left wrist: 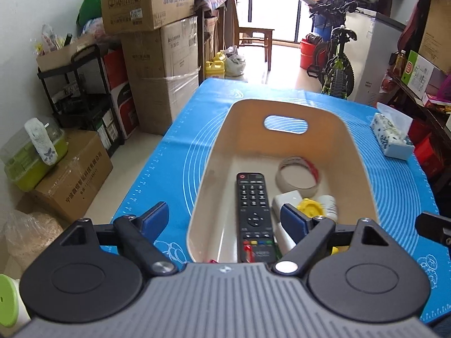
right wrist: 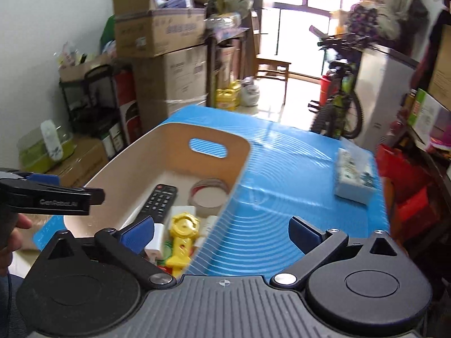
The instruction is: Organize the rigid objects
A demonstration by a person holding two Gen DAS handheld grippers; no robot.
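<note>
Both grippers apart and empty above the beige bin (left wrist: 217, 140) on the blue mat (left wrist: 174, 146).
Remote (left wrist: 255, 214), tape roll (left wrist: 298, 176) and yellow toy (right wrist: 183, 236) lie inside the bin; the remote's near end is cut off by the left gripper (left wrist: 225, 221) body, small white items beside it blurred. Right gripper (right wrist: 222, 235) straddles the bin's right wall, pitched downward; a hand (right wrist: 12, 239) shows at the left edge.
</note>
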